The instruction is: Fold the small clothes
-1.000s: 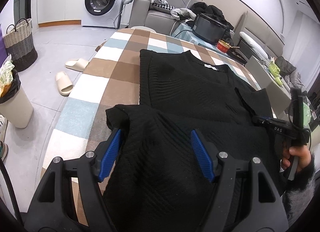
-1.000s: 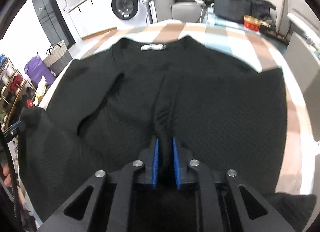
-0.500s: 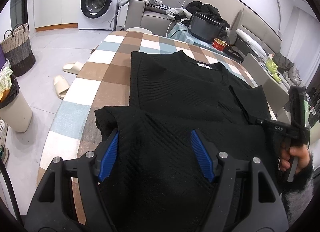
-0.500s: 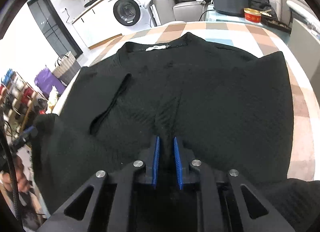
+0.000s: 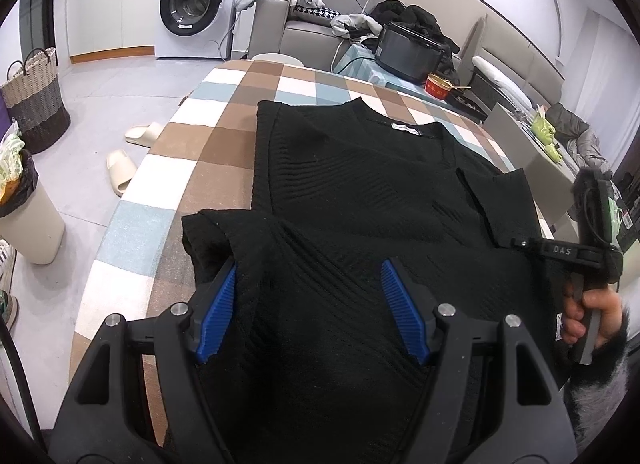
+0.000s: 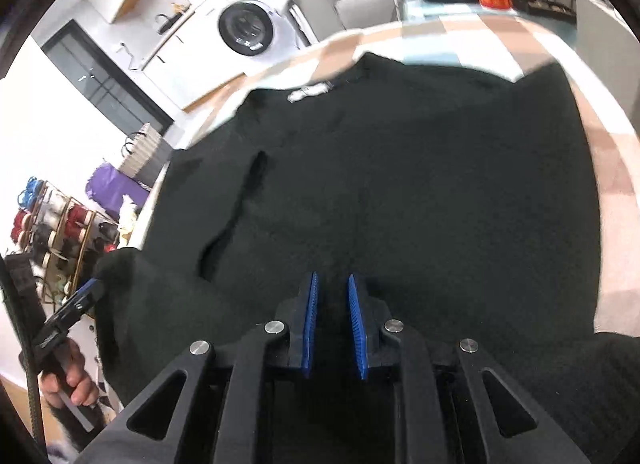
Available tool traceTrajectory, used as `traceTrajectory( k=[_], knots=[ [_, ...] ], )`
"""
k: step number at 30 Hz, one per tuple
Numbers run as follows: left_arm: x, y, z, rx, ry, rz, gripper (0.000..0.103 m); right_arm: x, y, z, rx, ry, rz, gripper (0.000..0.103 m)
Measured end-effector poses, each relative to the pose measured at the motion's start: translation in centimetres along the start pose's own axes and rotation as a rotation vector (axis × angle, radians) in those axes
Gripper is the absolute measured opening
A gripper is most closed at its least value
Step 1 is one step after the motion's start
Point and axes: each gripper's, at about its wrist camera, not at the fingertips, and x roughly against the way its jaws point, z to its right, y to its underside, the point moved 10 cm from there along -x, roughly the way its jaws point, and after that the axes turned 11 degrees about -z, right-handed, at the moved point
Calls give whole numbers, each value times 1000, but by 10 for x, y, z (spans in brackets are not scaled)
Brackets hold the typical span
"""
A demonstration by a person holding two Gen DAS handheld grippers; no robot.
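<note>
Blue fingers (image 6: 314,316) of the right gripper (image 6: 333,322) pinch a ridge of the black sweater (image 5: 360,192) spread on the checked bench (image 5: 192,152); the left gripper (image 5: 312,310) stands wide, fabric between its fingers, grip unclear. The thin pinch could slip, spoiling the fold. Lettering reads "DAS"

Left wrist view is evenly lit and sharp; diffuse indoor light, soft shadows only. Heavy fisheye bending is seen at the edges, with black vignette in all corners. Black sweater (image 5: 372,200) is underexposed, though its rib texture is resolved. Right wrist view is motion-blurred: washing machine (image 6: 248,30) and far table edge (image 6: 500,44) are smeared, sweater texture is lost. Left side there is blown out white. Blue pads (image 6: 310,320) are kept sharp.
</note>
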Motion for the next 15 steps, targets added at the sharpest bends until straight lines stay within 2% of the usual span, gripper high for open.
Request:
traceTrajectory(
  k=[2,4,6,8,12,15],
  knots=[
    [1,2,-1,-5,-9,-1,68,3,0,-1,7,11,9,18],
    [5,7,-5,-5,-13,0,68,13,4,-2,11,20,27,24],
    [10,12,-14,3,-26,4,68,28,11,-1,19,38,52,43],
    [17,20,-26,22,-39,5,68,51,21,5,25,83,102,47],
    [31,41,-55,50,-64,1,68,101,61,37,-31,163,169,66],
    [32,59,-68,47,-60,-33,68,122,93,62,-73,230,174,67]
  ],
)
